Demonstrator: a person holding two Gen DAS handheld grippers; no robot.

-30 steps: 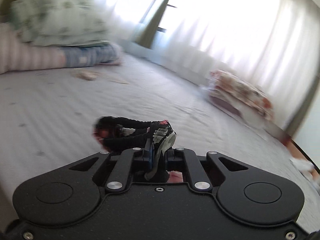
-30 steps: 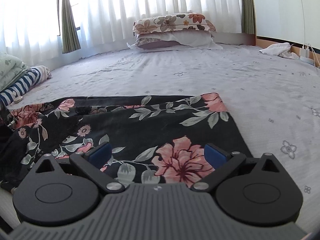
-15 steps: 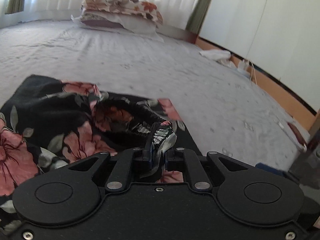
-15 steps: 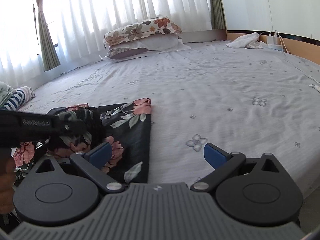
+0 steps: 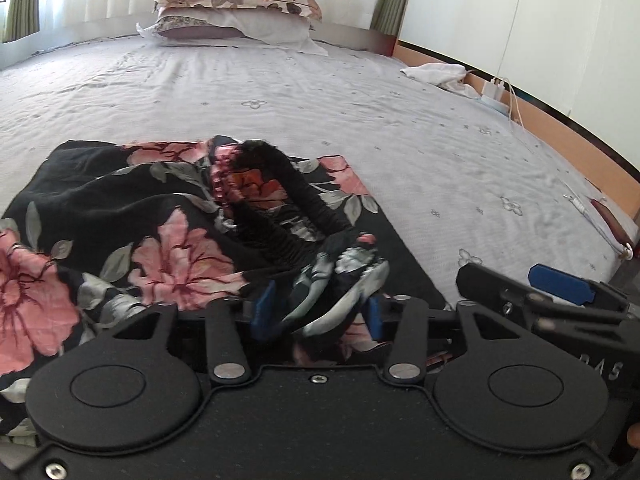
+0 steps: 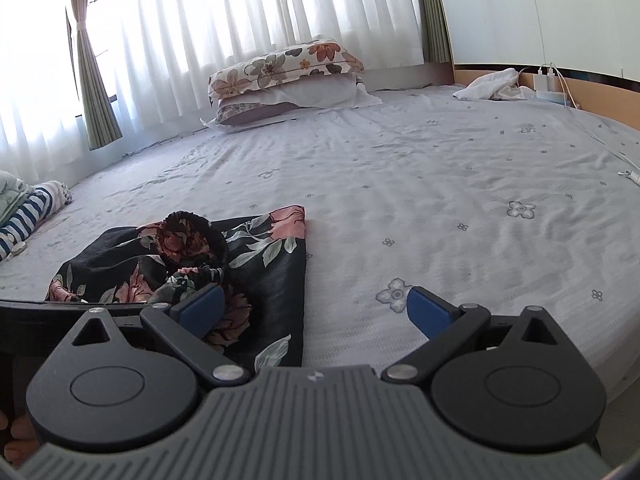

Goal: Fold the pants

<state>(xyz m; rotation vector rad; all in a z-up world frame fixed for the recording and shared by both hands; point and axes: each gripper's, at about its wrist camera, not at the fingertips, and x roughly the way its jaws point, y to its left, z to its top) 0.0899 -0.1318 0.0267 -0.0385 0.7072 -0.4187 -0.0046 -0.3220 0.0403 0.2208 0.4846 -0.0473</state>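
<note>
The black floral pants (image 5: 168,216) lie folded over on the grey bed sheet (image 5: 360,92); they also show in the right wrist view (image 6: 264,256). Their gathered elastic waistband (image 5: 280,208) is bunched on top. My left gripper (image 5: 316,310) has its blue pads parted a little, with the waistband cloth still lying between them. My right gripper (image 6: 316,308) is open and empty, over the sheet just right of the pants' edge. It shows at the right of the left wrist view (image 5: 560,284).
Two stacked pillows (image 6: 284,76) sit at the head of the bed by the curtains. A white cloth (image 6: 492,88) and a charger with cable (image 6: 548,84) lie at the far right edge. Striped bedding (image 6: 28,216) lies at the left.
My left gripper swung the waistband over onto the pant legs, then its pads parted. My right gripper drew off the pants to the right, onto bare sheet.
</note>
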